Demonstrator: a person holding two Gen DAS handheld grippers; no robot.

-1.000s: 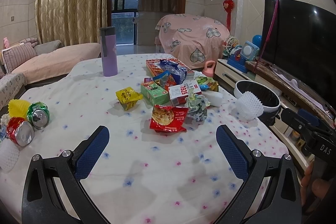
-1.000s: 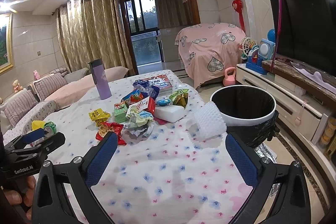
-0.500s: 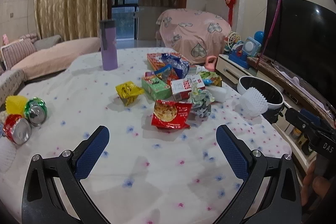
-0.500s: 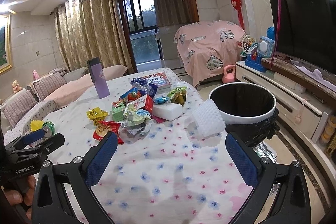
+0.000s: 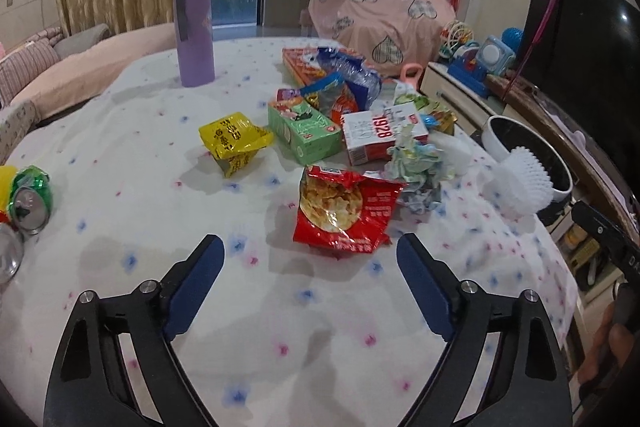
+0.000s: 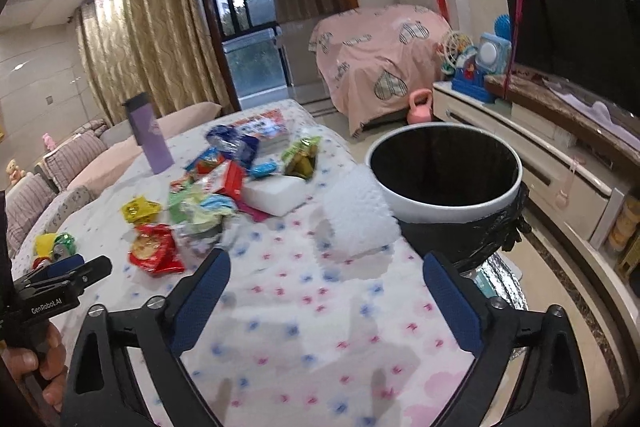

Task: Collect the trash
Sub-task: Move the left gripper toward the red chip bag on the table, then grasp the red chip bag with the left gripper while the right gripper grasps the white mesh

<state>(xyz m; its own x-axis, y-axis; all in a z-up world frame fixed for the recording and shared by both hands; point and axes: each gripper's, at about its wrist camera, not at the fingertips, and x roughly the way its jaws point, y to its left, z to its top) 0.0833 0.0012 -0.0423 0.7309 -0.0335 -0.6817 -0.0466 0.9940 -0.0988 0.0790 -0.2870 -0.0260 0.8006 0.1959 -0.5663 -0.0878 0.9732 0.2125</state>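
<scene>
Trash lies on the table's flowered cloth [image 5: 140, 155]. A red snack bag [image 5: 344, 211] lies just ahead of my open, empty left gripper [image 5: 310, 253]. Beyond it are a yellow wrapper [image 5: 234, 139], a green box [image 5: 304, 131], a red-and-white carton [image 5: 376, 137] and crumpled paper [image 5: 418, 171]. My right gripper [image 6: 326, 273] is open and empty over the cloth, near white foam netting [image 6: 356, 213]. The black-lined white trash bin [image 6: 444, 179] stands off the table's right edge. The red snack bag [image 6: 154, 253] lies to the right gripper's left.
A purple tumbler [image 5: 194, 31] stands at the back. Crushed cans [image 5: 28, 195] lie at the left edge. A white block [image 6: 276, 193] and more wrappers sit mid-table. A TV cabinet [image 6: 540, 155] runs along the right wall.
The left gripper has moved forward and lower toward the red snack bag. The right gripper has moved closer to the foam netting and the bin. Both stay open.
</scene>
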